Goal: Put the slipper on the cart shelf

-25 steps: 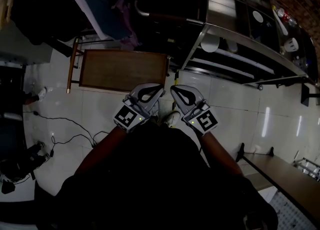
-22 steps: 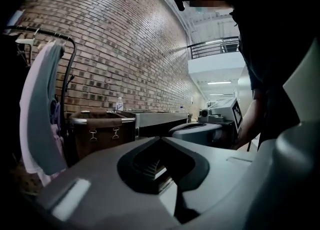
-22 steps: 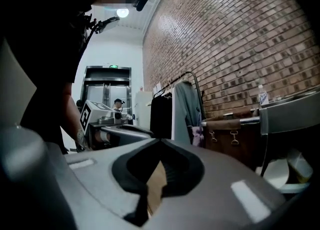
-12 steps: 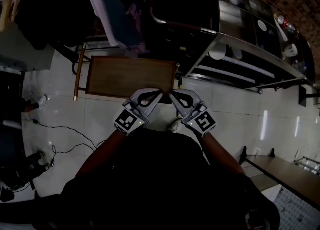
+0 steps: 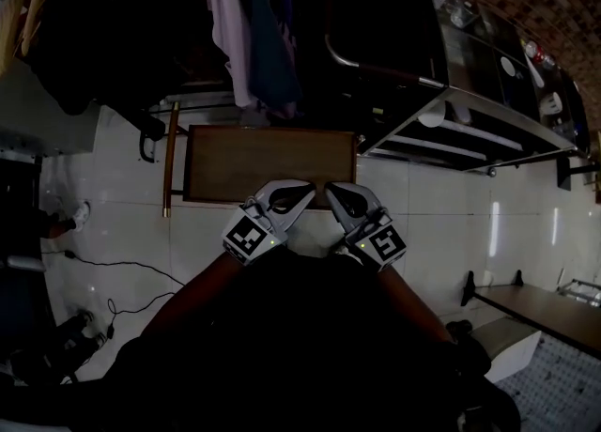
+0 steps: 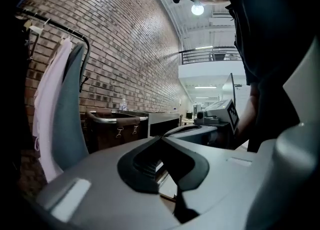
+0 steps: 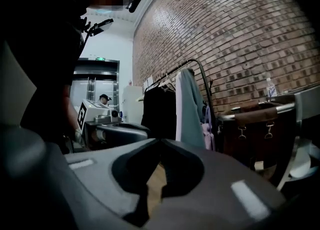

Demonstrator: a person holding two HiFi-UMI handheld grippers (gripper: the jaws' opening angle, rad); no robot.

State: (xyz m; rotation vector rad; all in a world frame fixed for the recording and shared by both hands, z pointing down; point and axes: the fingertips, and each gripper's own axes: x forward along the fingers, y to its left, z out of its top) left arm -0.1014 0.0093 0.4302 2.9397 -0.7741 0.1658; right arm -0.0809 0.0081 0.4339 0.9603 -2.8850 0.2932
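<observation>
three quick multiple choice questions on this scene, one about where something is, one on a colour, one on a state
1. Where is the wooden table?
A. On the steel counter
B. On the floor, just ahead of both grippers
C. Hanging from the clothes rail

2. What colour is the floor?
A. White
B. Green
C. Red

3. How do the jaws of the right gripper stand?
A. Wide apart
B. Shut on a bottle
C. Shut with nothing between them

Answers:
1 B: in the head view the table stands on the tiles, and the tips of the left gripper and the right gripper reach its near edge.
2 A: the tiles around the table are glossy white.
3 C: the right gripper view shows the jaw tips meeting, with only the wood beyond showing through the gap.
</observation>
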